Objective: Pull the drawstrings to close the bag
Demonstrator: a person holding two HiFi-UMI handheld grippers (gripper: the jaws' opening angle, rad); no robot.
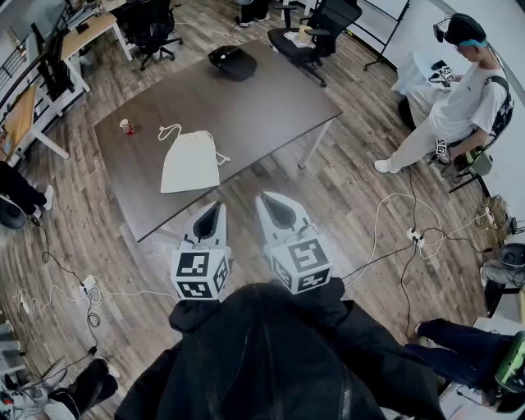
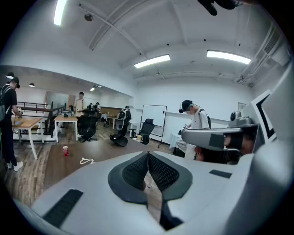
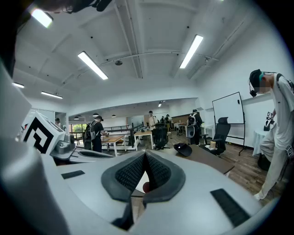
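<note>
A cream drawstring bag lies flat on the dark table, with its cord looped out at the top. Both grippers hover side by side short of the table's near edge, apart from the bag. The left gripper is shut and empty, and so is the right gripper. In the left gripper view the jaws meet, and the cord loop shows on the tabletop. In the right gripper view the closed jaws hide most of the bag.
A red can stands left of the bag, and a black rounded object sits at the table's far end. Office chairs and desks ring the table. A person stands at right. Cables trail across the floor.
</note>
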